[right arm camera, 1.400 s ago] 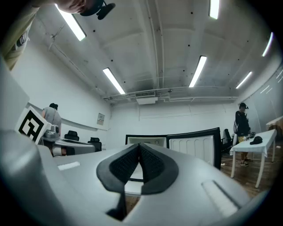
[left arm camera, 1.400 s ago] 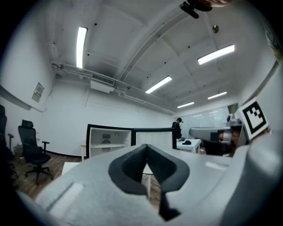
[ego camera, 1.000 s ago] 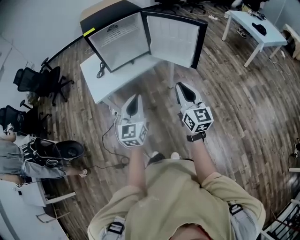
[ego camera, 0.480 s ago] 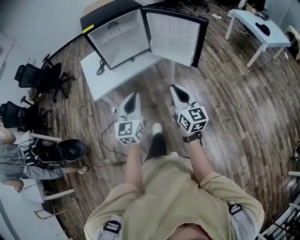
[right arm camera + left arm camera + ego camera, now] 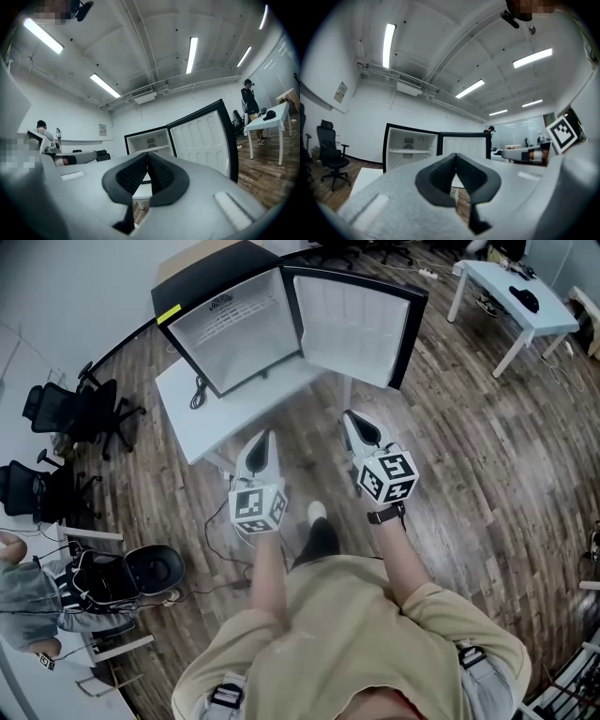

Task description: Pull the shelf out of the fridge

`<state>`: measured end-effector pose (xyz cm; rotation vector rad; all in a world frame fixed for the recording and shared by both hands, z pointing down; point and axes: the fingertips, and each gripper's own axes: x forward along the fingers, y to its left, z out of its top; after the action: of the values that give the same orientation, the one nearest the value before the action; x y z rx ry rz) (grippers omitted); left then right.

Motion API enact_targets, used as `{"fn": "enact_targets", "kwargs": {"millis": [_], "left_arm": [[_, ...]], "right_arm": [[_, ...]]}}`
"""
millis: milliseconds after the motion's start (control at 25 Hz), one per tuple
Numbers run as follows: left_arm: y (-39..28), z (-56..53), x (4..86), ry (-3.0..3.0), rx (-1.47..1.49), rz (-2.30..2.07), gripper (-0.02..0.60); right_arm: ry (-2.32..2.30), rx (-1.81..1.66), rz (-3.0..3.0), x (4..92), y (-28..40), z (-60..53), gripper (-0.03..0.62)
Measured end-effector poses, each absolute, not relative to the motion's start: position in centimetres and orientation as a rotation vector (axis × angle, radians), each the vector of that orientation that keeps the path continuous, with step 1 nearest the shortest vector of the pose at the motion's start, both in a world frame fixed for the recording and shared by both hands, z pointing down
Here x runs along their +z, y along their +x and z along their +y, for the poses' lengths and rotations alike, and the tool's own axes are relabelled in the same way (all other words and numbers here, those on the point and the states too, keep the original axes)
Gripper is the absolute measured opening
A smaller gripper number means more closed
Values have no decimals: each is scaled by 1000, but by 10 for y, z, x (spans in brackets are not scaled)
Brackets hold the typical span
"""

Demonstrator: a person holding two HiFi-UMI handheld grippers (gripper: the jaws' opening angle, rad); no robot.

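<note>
Shelf (image 5: 410,151) sits level in fridge (image 5: 239,329), well ahead of left gripper (image 5: 265,439); right gripper (image 5: 361,423) faces door (image 5: 352,320). Both closed, empty.

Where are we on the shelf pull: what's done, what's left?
Done: the fridge on the white table has its door wide open. In hand: nothing yet. The left gripper and right gripper are both shut and empty, pointed toward the fridge but short of it. Left: the shelf sits inside the fridge, so approaching, gripping it and drawing it out all remain.
</note>
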<state>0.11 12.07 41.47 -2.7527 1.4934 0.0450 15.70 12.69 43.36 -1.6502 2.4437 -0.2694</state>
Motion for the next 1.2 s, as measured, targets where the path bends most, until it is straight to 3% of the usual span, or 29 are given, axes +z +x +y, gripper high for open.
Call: {"fn": "enact_targets", "kwargs": {"millis": [320, 720, 1200], "left_arm": [[5, 41, 406, -2707, 71, 1518, 2], [-55, -85, 401, -2710, 37, 1547, 2], [-88, -161, 407, -2722, 49, 1516, 2]], "right_arm": [[-1585, -216, 2527, 421, 140, 51, 8], [-1570, -252, 2583, 420, 72, -80, 6], [-1545, -277, 2613, 430, 15, -160, 8]]}}
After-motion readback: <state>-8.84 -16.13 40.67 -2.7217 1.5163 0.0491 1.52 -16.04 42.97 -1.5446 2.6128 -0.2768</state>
